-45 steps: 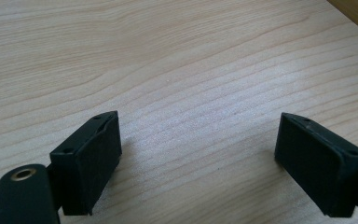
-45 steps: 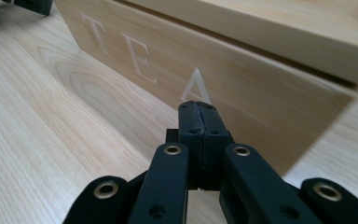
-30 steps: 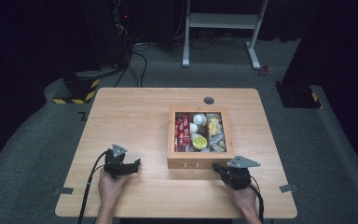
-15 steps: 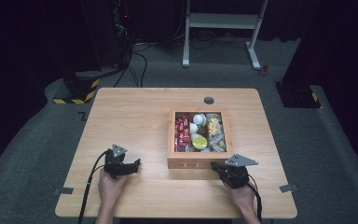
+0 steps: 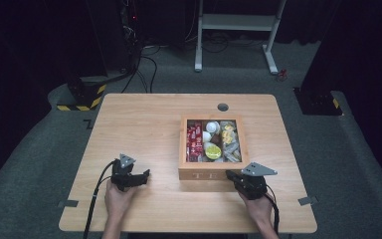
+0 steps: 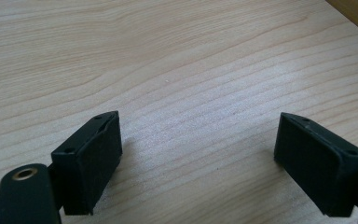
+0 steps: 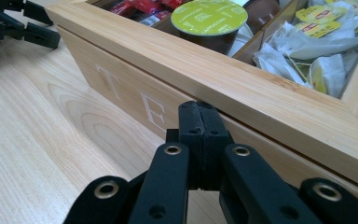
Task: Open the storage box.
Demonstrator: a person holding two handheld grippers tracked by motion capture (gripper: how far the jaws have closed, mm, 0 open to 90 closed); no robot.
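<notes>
Right gripper [image 7: 200,112] edged toward tea box [image 7: 242,79], fingers pressed together at its front wall, left gripper [image 6: 200,154] fingers spread.

Beyond the table: dark floor and studio gear

The wooden table [image 5: 144,124] has a round grey grommet [image 5: 223,107] near its far edge. It stands on grey carpet [image 5: 40,164]. Behind it stand a white metal frame [image 5: 238,22], a black-and-yellow striped base [image 5: 82,94] with trailing cables [image 5: 139,69], and a dark stand foot [image 5: 318,102].
</notes>
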